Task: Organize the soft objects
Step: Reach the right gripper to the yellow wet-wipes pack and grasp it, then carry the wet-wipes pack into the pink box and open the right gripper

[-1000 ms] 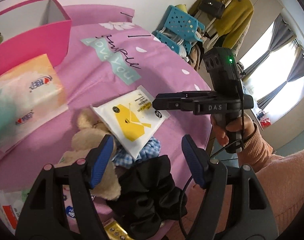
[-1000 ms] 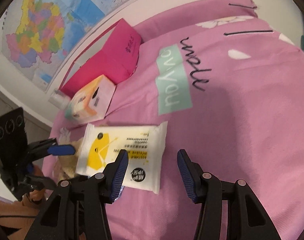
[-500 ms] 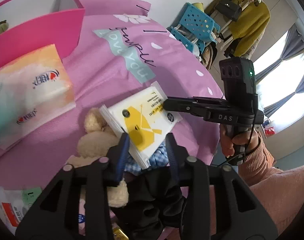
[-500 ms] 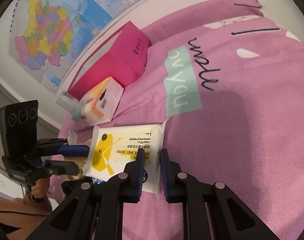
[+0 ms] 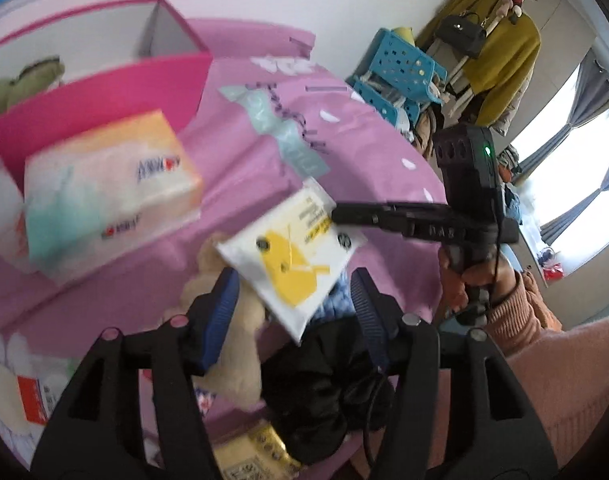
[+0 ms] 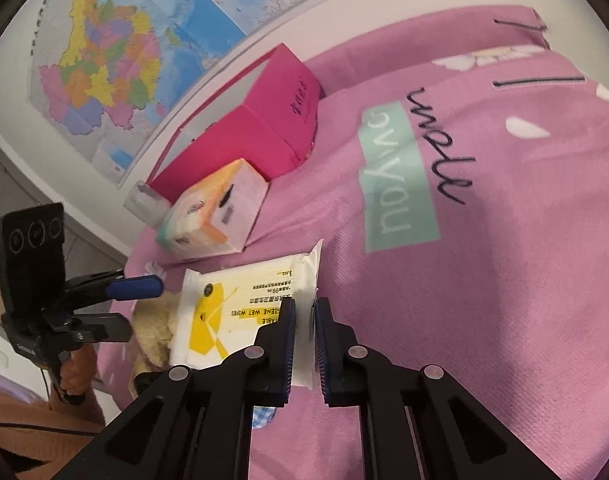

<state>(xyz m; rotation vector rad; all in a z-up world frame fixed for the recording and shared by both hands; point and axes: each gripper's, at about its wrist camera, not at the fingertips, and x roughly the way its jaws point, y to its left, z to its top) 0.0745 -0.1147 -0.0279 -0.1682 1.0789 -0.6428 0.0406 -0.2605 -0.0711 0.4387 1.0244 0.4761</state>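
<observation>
On pink bedding, right tool [image 6: 304, 334] clamped on wipes pack [image 6: 240, 312], left tool [image 5: 294, 312] just reopened, empty, plush toy [image 5: 240, 344] half hidden.

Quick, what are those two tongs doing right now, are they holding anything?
Left tongs: open after just widening, holding nothing, hovering over the plush toy.
Right tongs: closed, pinching the edge of the wet wipes pack.

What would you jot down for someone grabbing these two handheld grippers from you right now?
Right gripper: shut on the edge of the wipes pack.
Left gripper: open, jaws just reopened, holding nothing, above the plush toy.
Pile at the bed's near edge: wipes pack, plush toy, black scrunchie, checked blue cloth. Tissue pack lies beside the pink box.
Done: wipes pack gripped. Left: likely moving it and the rest to the box.
</observation>
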